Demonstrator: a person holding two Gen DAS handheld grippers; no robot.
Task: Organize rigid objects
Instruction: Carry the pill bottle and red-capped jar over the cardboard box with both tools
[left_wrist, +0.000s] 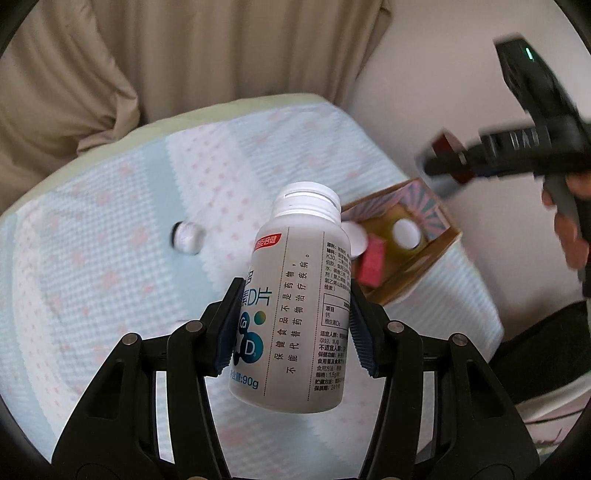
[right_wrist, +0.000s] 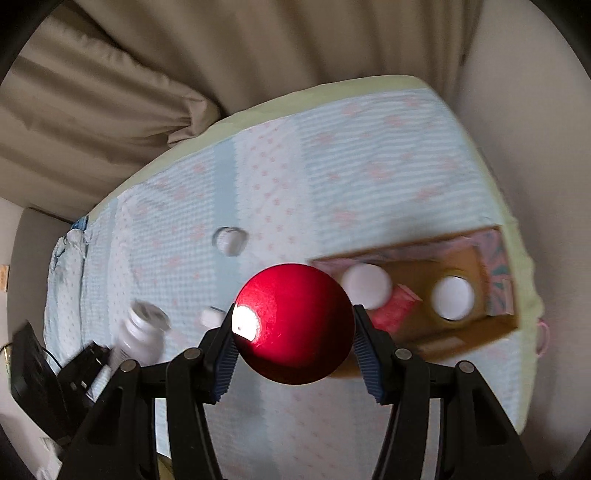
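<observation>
Left gripper (left_wrist: 293, 325): clamps white bottle (left_wrist: 295, 306), printed label, cap on.
Right gripper (right_wrist: 293, 347): clamps glossy red round object (right_wrist: 295, 325).
Box (right_wrist: 495, 325): bed's right edge.

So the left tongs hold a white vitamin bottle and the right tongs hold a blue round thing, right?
Nearly. The left tongs do hold the white vitamin bottle, but the round object in the right tongs is glossy red, not blue, as the right wrist view shows.

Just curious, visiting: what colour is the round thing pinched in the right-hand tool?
Glossy metallic red, seen best in the right wrist view.
</observation>
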